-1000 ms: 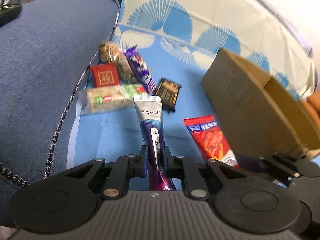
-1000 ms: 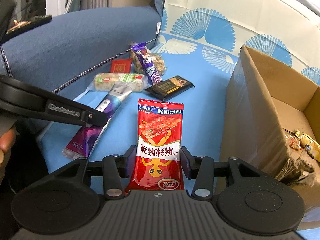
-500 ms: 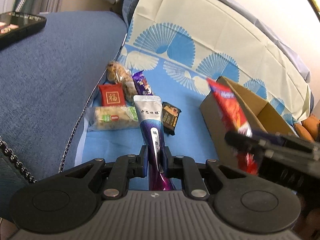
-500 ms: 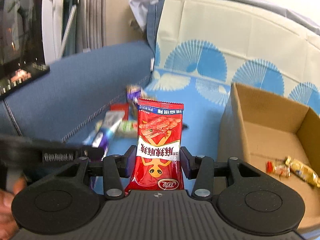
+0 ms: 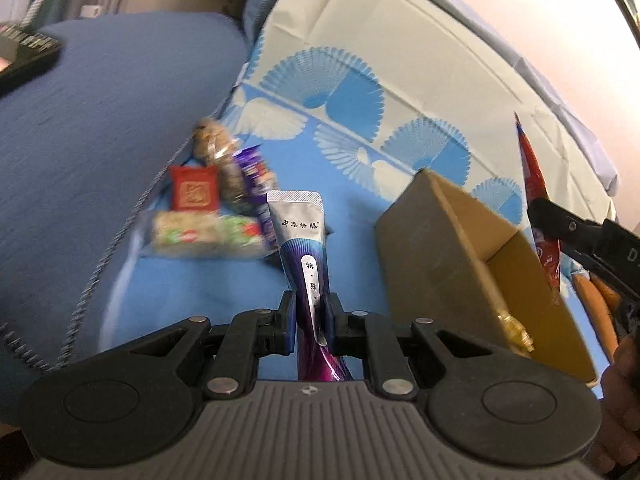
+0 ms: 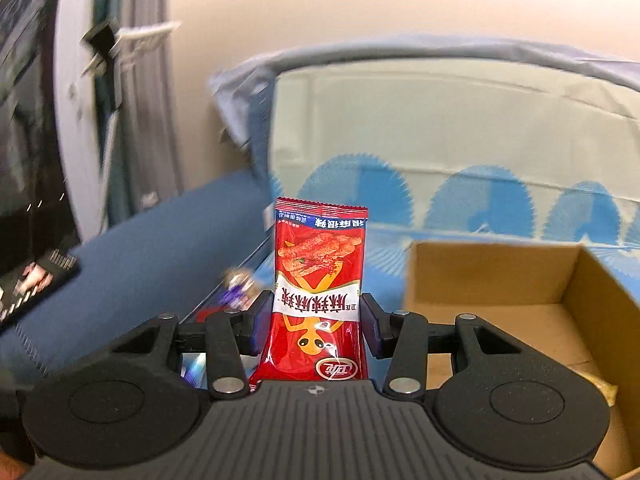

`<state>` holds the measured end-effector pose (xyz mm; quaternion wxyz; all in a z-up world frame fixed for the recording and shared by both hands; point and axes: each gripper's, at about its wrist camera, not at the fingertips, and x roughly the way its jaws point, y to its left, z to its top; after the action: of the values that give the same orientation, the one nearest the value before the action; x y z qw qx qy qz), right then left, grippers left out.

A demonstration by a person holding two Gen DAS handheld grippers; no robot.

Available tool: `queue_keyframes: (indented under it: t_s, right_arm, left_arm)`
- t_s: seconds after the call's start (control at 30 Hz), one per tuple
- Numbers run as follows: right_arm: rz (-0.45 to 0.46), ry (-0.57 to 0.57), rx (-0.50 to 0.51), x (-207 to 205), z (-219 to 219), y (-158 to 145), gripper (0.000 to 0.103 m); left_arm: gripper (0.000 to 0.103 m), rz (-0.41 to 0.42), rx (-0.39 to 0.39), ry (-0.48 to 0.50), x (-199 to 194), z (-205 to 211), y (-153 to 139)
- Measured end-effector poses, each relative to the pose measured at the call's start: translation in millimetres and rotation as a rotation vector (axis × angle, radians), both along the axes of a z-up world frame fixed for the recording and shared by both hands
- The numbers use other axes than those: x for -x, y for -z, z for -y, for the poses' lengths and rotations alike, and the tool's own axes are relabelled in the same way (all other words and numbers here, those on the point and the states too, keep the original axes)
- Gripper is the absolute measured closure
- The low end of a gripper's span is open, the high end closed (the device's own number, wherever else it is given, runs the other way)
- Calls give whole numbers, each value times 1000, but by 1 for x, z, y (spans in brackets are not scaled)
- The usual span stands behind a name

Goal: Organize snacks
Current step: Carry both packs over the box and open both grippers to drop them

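Observation:
My left gripper (image 5: 311, 314) is shut on a silver and purple sachet (image 5: 302, 236), which stands up between its fingers above the blue sheet. My right gripper (image 6: 318, 320) is shut on a red spicy-strip packet (image 6: 318, 276), lifted beside the open cardboard box (image 6: 520, 304). The left wrist view shows that same red packet (image 5: 534, 184) edge-on in the right gripper (image 5: 560, 236), raised over the cardboard box (image 5: 440, 240). More snacks lie at the back left: a red square packet (image 5: 195, 193), a green and white bar (image 5: 206, 236), a purple wrapper (image 5: 256, 184) and a nut bag (image 5: 210, 144).
A blue sofa arm (image 5: 92, 128) rises on the left with a dark tray (image 5: 24, 54) on top. A fan-patterned cloth (image 5: 360, 92) covers the backrest. Inside the box lies a small gold-wrapped snack (image 5: 514, 330). Orange sausages (image 5: 598, 312) lie beyond the box; a hand (image 5: 624, 400) shows at right.
Both grippers have risen with their packets. The right one lifted the red packet off the sheet and up beside the box, tilting its view toward the backrest. The left one rose slightly.

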<state>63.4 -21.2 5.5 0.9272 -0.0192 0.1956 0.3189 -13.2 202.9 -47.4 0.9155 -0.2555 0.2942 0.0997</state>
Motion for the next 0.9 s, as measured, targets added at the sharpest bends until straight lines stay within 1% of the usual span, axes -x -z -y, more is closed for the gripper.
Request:
queue_keyframes:
  t_s: [0.1,0.2,0.3,0.43,0.53,0.6,0.77,0.9]
  right_arm:
    - [15,90,-37,-17,24,-7,55]
    - [4,184,-60,-33,47,-9,55]
    - [-25,292,-69,-50,70,-8,55]
    - [-74,390,-107,-65,96,-4,55]
    - [-85,435,-126,-70,109,-1,55]
    - [-87,451,-133,-73,114,-1,55]
    - [-87,486,-160,-74,126,-1,55]
    - [-80,503,-175,-73,130,-2,55]
  left_arm:
    - [88,34,1,26,-20,18,-16]
    - [88,65,2,62,-40,38,-31]
    - [88,88,7,103,-61,64,-41]
    - [88,116,14,157,-90,99,-53]
    - [88,123,9,189,-111,121,-59]
    - [88,131,-8,214,-123,135,-63]
    - [88,159,-39,258,-142,160,-75]
    - [85,147,-54,288,-157,172,-80]
